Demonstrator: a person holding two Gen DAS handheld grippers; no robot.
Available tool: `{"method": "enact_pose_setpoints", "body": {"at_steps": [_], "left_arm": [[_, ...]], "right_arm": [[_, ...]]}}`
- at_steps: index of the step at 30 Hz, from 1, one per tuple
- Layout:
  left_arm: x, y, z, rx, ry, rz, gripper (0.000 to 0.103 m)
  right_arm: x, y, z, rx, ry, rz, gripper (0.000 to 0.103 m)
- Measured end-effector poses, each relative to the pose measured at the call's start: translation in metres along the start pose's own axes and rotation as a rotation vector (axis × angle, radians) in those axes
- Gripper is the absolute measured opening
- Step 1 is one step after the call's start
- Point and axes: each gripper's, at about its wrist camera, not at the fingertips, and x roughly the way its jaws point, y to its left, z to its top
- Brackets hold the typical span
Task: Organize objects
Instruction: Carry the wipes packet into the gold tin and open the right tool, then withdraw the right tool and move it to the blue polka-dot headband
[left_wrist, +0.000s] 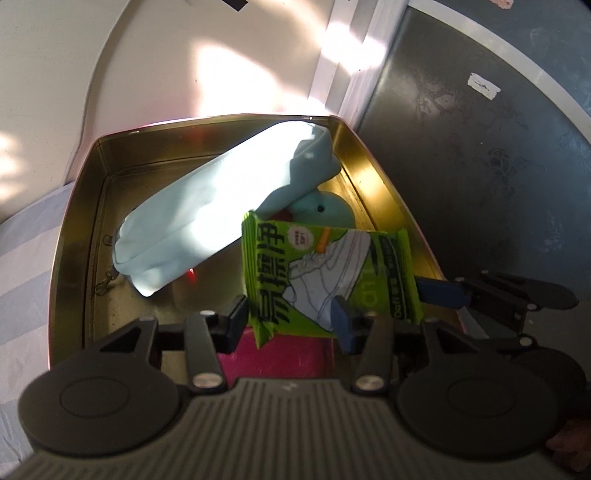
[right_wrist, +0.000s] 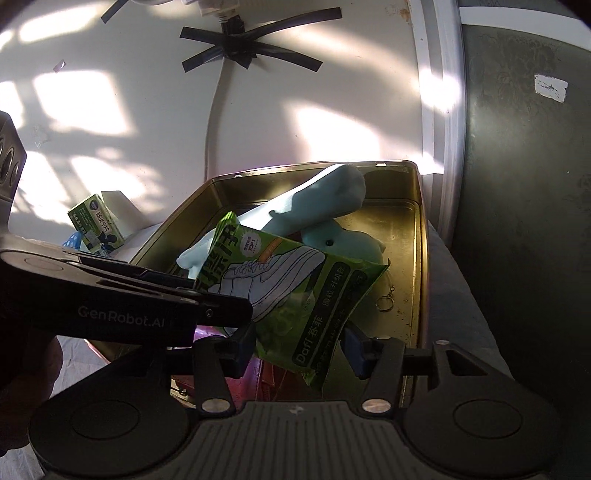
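- Green sachet (left_wrist: 328, 273) front and centre, hanging over the near end of the gold tin (left_wrist: 74, 236), above a pink item (left_wrist: 280, 354) on the tin floor.
- Handling call: it looks light, thin and floppy, a crinkly foil-type pack, likely slick on its printed face. It should bend rather than break, so the worry is slipping or twisting, not damage.
- Best hold, by my read, is the flat sealed edge or a corner, where the film is doubled and stiff; the puffy middle would just squash.
- Left gripper (left_wrist: 291, 314): its fingers sit either side of the sachet's lower edge, spread wider than the pack; whether they truly pinch it, I cannot tell.
- Right gripper (right_wrist: 299, 347): same story in its own view, blue pads flanking the pack's lower corner with a gap showing, so grip or no grip, I cannot tell.
- Looks: bright lime green, a white line-drawn sneaker across the front, bold dark Chinese characters down one side, a small pink round badge near the top, "Dafi" printed by the lower edge.
- Company in the tin: a pale blue pouch (left_wrist: 207, 210) lies diagonally across the middle, and a mint plush toy (left_wrist: 325, 210) peeks out beneath its far end, just behind the sachet.
- Off to the side in the right wrist view, a small green box (right_wrist: 96, 225) stands outside the tin.
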Motion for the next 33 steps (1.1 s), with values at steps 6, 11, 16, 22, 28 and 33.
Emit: {"method": "enact_pose_setpoints", "body": {"at_steps": [6,11,16,22,28,33], "left_arm": [[-0.019,0.009,-0.006,-0.019,-0.038,0.021,0.052],[-0.037,0.021,-0.016,-0.065,-0.062,0.046,0.053],[-0.053,0.029,-0.034,-0.100,-0.067,0.079,0.053],[-0.073,0.047,-0.058,-0.122,-0.078,0.109,0.054],[-0.092,0.082,-0.081,-0.154,-0.068,0.190,0.054],[-0.108,0.122,-0.105,-0.221,-0.054,0.251,0.054]], "right_arm": [[-0.002,0.007,-0.001,-0.026,-0.051,-0.039,0.066],[-0.008,0.012,-0.002,-0.018,-0.091,-0.094,0.069],[-0.021,0.022,-0.005,-0.025,-0.128,-0.091,0.070],[-0.032,0.063,-0.012,-0.116,-0.150,0.013,0.069],[-0.026,0.117,-0.017,-0.228,-0.134,0.103,0.064],[-0.017,0.165,-0.020,-0.296,-0.108,0.179,0.063]]}}
